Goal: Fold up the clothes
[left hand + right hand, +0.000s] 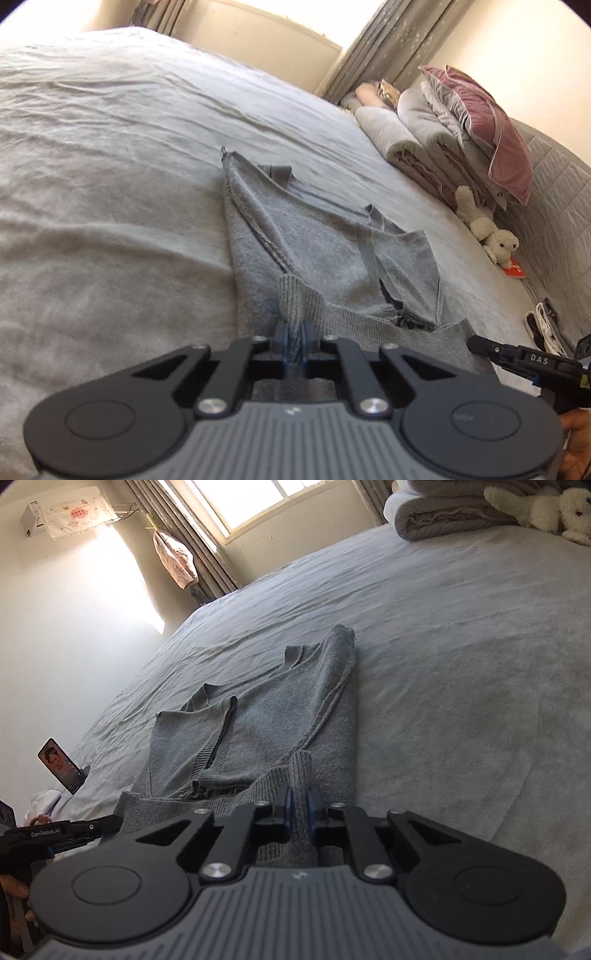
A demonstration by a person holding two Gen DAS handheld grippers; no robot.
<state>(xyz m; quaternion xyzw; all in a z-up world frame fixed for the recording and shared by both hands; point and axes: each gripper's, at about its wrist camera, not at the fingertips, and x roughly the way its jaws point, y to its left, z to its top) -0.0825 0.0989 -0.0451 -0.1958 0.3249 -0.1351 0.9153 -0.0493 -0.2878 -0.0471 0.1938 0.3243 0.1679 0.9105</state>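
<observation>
The left gripper (294, 334) has its fingers clamped on the ribbed hem of the grey sweater (325, 251); the right gripper (299, 806) pinches the same hem further along. The sweater lies partly folded on the bed (110, 166), its sleeves hidden under the folds.

A grey knitted sweater (325, 254) lies partly folded on the bed (110, 184), sleeves folded in over the body, its ribbed hem (229, 794) nearest and raised off the sheet at both corners.
</observation>
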